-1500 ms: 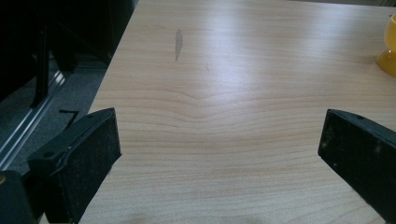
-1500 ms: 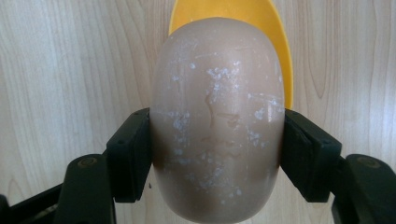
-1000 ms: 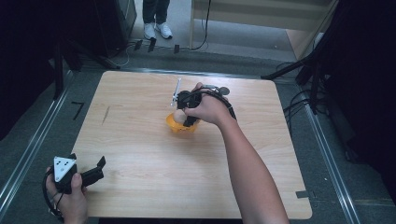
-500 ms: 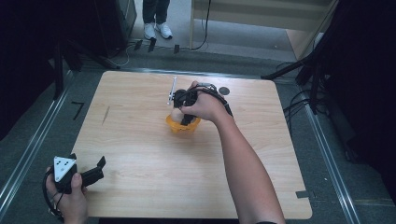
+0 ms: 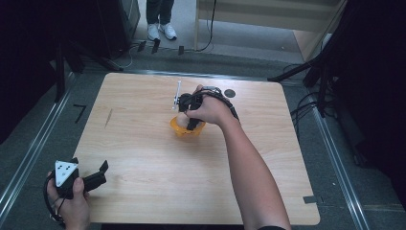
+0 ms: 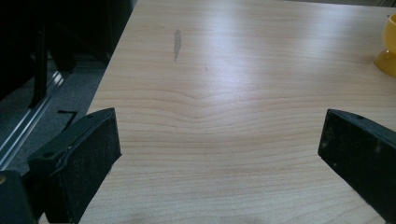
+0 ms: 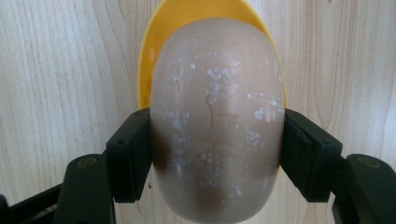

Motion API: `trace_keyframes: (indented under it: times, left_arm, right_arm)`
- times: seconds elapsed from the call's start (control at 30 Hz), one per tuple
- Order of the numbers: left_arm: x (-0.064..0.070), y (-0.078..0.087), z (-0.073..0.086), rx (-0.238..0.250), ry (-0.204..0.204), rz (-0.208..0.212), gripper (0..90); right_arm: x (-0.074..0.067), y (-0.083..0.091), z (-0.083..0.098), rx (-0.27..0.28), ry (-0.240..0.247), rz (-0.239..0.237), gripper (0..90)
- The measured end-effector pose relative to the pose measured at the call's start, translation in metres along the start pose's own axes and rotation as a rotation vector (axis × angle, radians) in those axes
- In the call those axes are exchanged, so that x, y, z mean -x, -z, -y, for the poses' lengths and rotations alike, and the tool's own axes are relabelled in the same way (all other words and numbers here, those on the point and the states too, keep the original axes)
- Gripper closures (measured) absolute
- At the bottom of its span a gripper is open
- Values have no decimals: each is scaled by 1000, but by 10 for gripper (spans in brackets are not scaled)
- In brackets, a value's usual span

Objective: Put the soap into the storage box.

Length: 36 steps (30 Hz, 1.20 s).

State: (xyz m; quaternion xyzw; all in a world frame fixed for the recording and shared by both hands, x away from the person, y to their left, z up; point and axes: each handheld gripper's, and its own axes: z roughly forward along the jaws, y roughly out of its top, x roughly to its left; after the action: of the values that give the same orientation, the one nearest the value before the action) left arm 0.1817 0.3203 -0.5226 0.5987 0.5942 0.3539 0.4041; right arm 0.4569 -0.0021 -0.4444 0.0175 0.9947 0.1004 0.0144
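**Egg gripped above the yellow cup**

High view: The right gripper (image 5: 191, 114) is seen in the middle of the frame, pointing down over a small yellow egg cup (image 5: 187, 128). A pale egg (image 5: 182, 120) is partly visible between the hand and the cup. The wooden table (image 5: 158, 187) is bare around it. A small dark round mark (image 5: 230, 93) lies on the table at the upper right of the cup, well apart. The left gripper (image 5: 98, 173) is kept at the lower left of the frame, at the table edge, far from the work.

Left gripper view: The two black jaws are held wide apart and nothing is between them. The egg cup (image 6: 388, 46) is seen at the upper right edge. A grey smear (image 6: 177, 43) is marked on the wood at the upper left.

Right gripper view: The egg (image 7: 217, 116) is clamped between the two pads (image 7: 133, 154) across its broad middle, over the egg cup (image 7: 154, 60). White specks are spread on its brownish shell. It is judged to be light, stiff, smooth and easily cracked, so only a mild pressure is advised. The rounded shell may slip if it is held nearer to an end; the widest part is the better place. Whether it already rests in the cup cannot be told. The cup is probably light and could be tipped.
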Motion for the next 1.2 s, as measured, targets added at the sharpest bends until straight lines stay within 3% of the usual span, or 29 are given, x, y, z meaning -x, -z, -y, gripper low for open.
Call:
trace_keyframes:
  times: [0.43,0.57,0.83,1.2]
  left_arm:
    - [0,0,0,-1,0,2,0]
    - [-1,0,0,-1,0,2,0]
    - [-1,0,0,-1,0,1,0]
    - [0,0,0,-3,-8,-4,0]
  right_arm:
    - [3,-5,-2,-2,-16,-19,329]
    - [5,1,-1,43,-41,-40,335]
    - [5,3,4,26,-41,-36,338]
    - [-2,13,9,61,-53,-18,305]
